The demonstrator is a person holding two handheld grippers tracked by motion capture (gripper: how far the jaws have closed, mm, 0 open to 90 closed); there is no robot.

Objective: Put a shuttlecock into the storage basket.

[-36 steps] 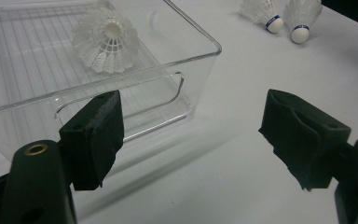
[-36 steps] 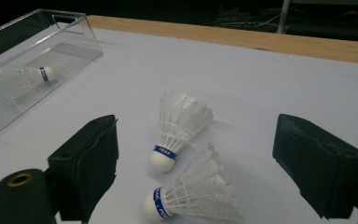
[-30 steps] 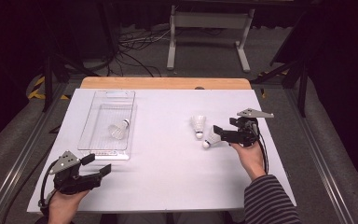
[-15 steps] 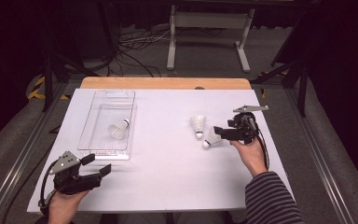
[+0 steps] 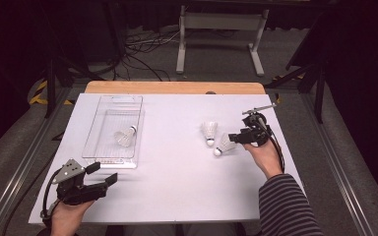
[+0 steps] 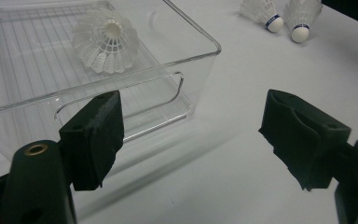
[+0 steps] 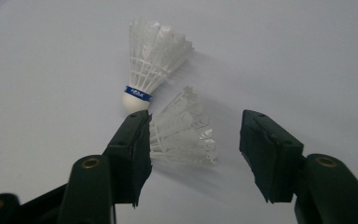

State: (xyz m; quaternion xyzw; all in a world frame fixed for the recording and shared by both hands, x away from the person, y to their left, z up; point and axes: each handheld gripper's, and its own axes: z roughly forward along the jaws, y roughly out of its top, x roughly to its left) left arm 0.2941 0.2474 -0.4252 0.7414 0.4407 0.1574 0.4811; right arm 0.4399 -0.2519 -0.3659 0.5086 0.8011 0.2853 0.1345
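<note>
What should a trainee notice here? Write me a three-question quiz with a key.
1. How many shuttlecocks lie in the tray?
2. True or false: the left gripper holds a shuttlecock.
3. The shuttlecock between the right gripper's jaws lies: A in the tray; B on the table beside a second one; C on the floor.
Key: 1. One. 2. False: its jaws are open and empty. 3. B; the jaws have just been closing around its skirt, with one pad not yet touching.
</note>
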